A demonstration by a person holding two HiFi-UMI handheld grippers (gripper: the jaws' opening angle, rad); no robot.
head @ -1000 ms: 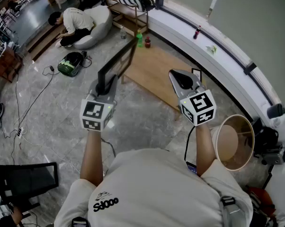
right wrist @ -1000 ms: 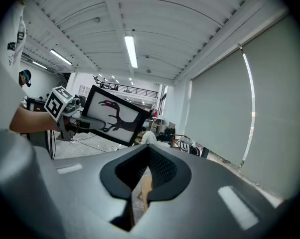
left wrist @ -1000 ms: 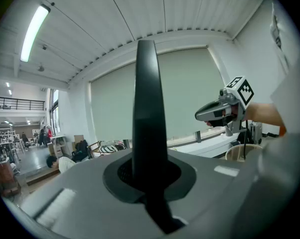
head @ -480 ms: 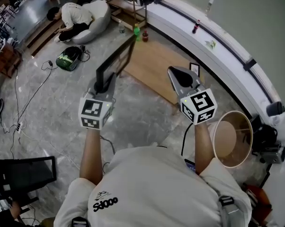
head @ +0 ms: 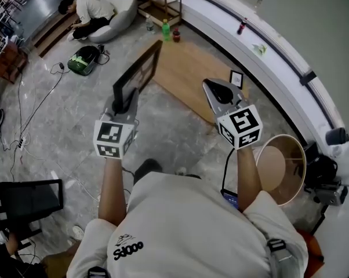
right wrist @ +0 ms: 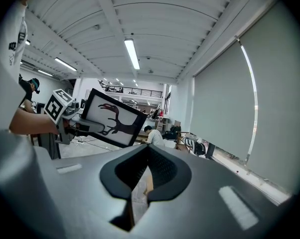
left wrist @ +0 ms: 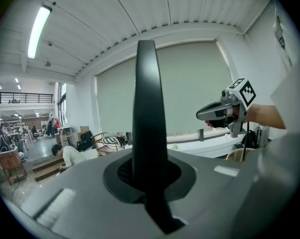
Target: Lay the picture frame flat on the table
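Left gripper [head: 127,100]: jaws clamped on one edge of the frame [head: 138,74]. The frame is held up in the air, and my left gripper view sees it edge-on as a dark upright bar. Its picture side, a dark dinosaur on white, faces my right gripper [head: 210,88]. Right jaws are drawn together with only a thin slit between the pads and nothing in them. The frame hangs over the floor [head: 163,132] by the left edge of the wood table [head: 189,77], not resting on it.
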